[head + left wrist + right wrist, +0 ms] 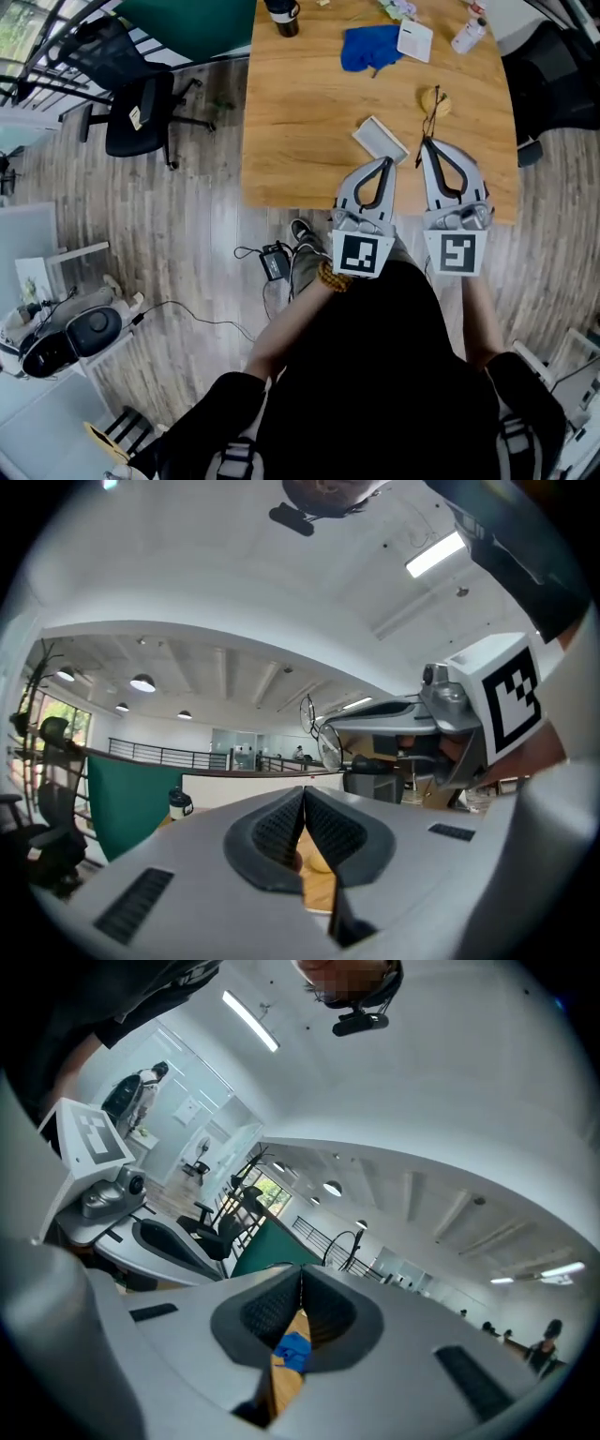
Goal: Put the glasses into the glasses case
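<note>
Left gripper (385, 160), jaws together and empty, waits just short of glasses case (380, 139). Right gripper (426, 141), beside the case, pinches glasses (319, 728), apparently to load them.

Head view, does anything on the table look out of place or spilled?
Nothing spilled or damaged. The glasses case lies askew to the table edge, the blue cloth is crumpled, and the glasses project from the shut right gripper.
</note>
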`<move>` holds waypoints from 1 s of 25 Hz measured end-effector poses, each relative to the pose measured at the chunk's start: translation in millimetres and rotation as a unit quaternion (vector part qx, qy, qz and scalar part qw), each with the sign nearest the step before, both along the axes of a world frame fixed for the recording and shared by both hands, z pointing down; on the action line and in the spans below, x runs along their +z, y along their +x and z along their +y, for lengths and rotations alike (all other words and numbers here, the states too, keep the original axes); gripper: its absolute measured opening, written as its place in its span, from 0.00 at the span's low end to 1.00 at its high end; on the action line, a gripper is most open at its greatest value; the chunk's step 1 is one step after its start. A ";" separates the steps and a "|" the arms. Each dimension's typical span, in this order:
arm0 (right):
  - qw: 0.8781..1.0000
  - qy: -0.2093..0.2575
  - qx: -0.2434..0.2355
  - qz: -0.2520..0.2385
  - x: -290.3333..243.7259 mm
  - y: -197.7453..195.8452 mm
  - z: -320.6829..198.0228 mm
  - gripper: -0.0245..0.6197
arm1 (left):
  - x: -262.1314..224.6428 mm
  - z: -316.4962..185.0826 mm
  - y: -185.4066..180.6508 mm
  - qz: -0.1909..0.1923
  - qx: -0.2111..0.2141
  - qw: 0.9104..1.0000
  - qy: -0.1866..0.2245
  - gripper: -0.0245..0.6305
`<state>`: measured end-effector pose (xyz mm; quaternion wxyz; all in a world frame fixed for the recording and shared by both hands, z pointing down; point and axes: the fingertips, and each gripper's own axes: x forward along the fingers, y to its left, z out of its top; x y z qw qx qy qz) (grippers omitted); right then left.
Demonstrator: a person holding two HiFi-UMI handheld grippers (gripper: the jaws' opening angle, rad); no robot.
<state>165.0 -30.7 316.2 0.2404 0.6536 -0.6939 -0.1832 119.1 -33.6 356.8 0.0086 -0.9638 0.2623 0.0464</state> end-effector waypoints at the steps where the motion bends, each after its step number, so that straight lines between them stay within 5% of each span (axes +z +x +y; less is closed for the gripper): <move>1: 1.000 -0.005 -0.016 0.006 2.8 3.3 -3.6 0.05 | 4.1 -4.4 4.3 0.000 -0.015 1.000 -0.007 0.07; 11: 0.991 -0.010 -0.122 0.050 19.3 40.5 -21.6 0.05 | 33.4 -26.9 39.5 0.003 -0.122 0.991 -0.048 0.07; 25: 0.979 -0.042 -0.191 0.058 65.7 47.6 -55.1 0.05 | 44.5 -37.2 51.0 -0.008 -0.171 0.984 -0.051 0.07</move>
